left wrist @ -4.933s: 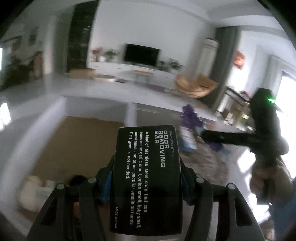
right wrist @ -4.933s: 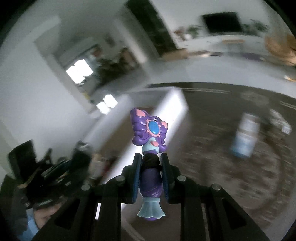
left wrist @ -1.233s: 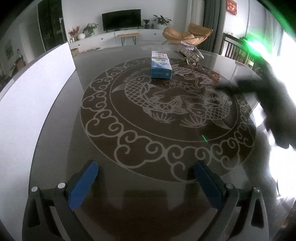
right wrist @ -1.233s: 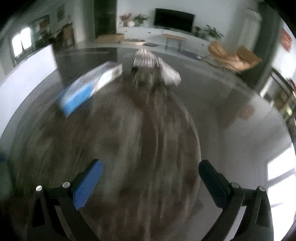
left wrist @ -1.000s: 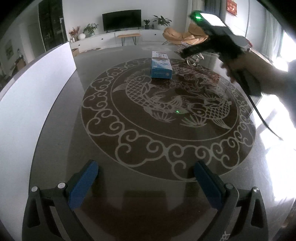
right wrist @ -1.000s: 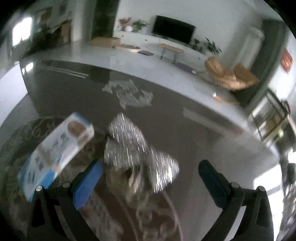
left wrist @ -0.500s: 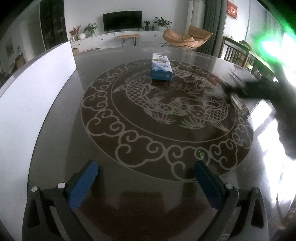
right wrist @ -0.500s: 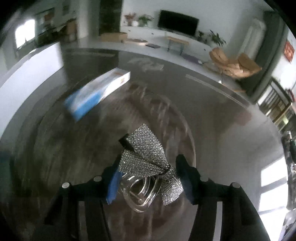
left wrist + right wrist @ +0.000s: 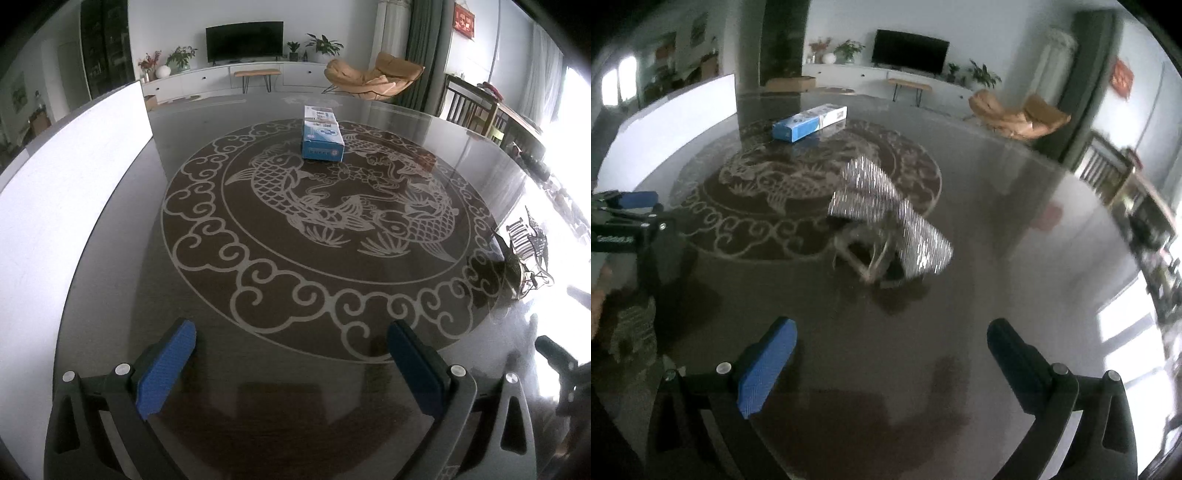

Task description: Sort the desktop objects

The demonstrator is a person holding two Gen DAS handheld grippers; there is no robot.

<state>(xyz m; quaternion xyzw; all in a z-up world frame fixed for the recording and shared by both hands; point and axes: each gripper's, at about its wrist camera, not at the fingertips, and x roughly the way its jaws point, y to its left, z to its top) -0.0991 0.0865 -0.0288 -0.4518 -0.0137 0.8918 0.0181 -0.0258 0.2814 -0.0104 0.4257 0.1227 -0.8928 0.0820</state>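
A sparkly silver bow hair clip (image 9: pixel 890 218) lies on the dark glass table just ahead of my right gripper (image 9: pixel 886 354), which is open and empty. The clip also shows at the right edge of the left wrist view (image 9: pixel 526 254). A blue and white box (image 9: pixel 322 134) lies at the far side of the table's fish pattern; it shows in the right wrist view too (image 9: pixel 809 122). My left gripper (image 9: pixel 291 354) is open and empty, low over the near table edge. It appears at the left in the right wrist view (image 9: pixel 631 214).
A white board (image 9: pixel 74 173) stands along the table's left side. The round table (image 9: pixel 258 295) carries a carved fish and cloud pattern. Chairs (image 9: pixel 476 107) stand beyond the far right edge.
My right gripper held the bow clip half a second ago; now it has opened, the clip lies on the table and the gripper has drawn back. The left gripper has stayed still and open.
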